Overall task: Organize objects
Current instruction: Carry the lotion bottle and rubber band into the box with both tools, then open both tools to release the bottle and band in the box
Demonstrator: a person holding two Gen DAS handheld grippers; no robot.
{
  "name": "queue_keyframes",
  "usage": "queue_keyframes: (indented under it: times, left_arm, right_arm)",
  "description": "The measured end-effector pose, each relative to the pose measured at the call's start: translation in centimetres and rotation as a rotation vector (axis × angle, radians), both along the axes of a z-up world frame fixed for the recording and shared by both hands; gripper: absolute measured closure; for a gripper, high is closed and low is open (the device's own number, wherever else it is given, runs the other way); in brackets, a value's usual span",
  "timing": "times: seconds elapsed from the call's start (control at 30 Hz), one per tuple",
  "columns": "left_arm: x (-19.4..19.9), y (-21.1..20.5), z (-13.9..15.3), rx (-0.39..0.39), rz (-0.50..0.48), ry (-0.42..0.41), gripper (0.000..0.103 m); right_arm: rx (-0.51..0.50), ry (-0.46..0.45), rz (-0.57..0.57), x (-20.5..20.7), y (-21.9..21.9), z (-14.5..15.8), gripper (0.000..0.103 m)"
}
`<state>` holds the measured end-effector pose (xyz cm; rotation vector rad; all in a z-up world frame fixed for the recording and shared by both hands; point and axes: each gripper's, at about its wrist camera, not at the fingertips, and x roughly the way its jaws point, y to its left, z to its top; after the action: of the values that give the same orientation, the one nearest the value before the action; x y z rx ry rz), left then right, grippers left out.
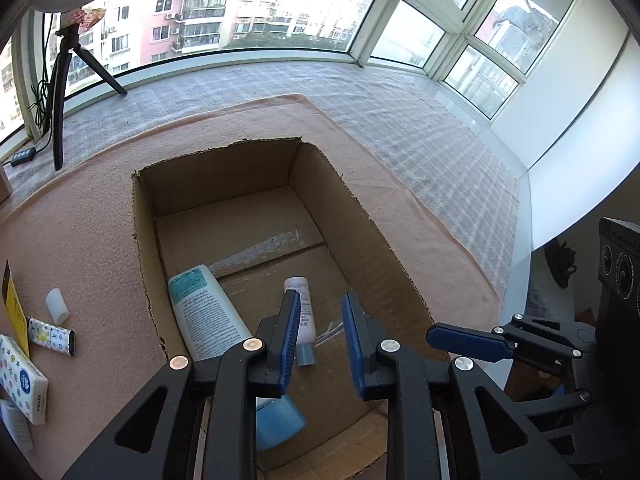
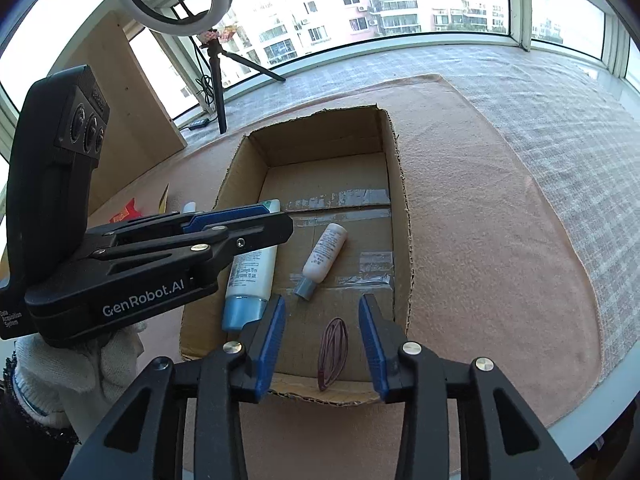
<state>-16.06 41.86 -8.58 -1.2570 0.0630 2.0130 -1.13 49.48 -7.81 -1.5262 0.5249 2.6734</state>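
Both grippers hover over the open brown cardboard box (image 2: 400, 200) on the pink-clothed counter (image 2: 500, 208). The left gripper (image 1: 322, 330), held in a white-gloved hand (image 2: 80, 372), reaches in from the side, level, jaws apart and empty. The right gripper (image 2: 323, 334) tips down over the near wall, jaws apart too, empty. On the box floor lie a large white tube with a blue cap (image 2: 250, 276), a small white bottle with a grey cap (image 2: 322, 256) beside it, and a dark red looped band (image 2: 332, 352) nearest the right gripper.
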Motion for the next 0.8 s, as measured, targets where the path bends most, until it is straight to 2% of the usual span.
queue_keyframes:
  times: [0.2, 0.33, 0.67, 0.8]
  left_arm:
    - [0.7, -1.2, 0.7, -0.008, 0.011, 0.026, 0.079]
    - [1.5, -3.4, 1.0, 0.002, 0.035, 0.024, 0.079]
    - [4.8, -12.0, 1.1, -0.007, 0.114, 0.017, 0.079]
    - [5.9, -16.0, 0.8, -0.019, 0.166, 0.006, 0.079]
  right_arm:
    - [-0.022, 0.007, -0.025, 0.3, 0.0, 0.1, 0.068]
    - [-0.039, 0.013, -0.027, 0.4, -0.5, 0.1, 0.068]
    - [-0.128, 0.045, -0.006, 1.1, -3.8, 0.1, 0.067]
    - [-0.124, 0.046, 0.035, 0.3, -6.1, 0.4, 0.067]
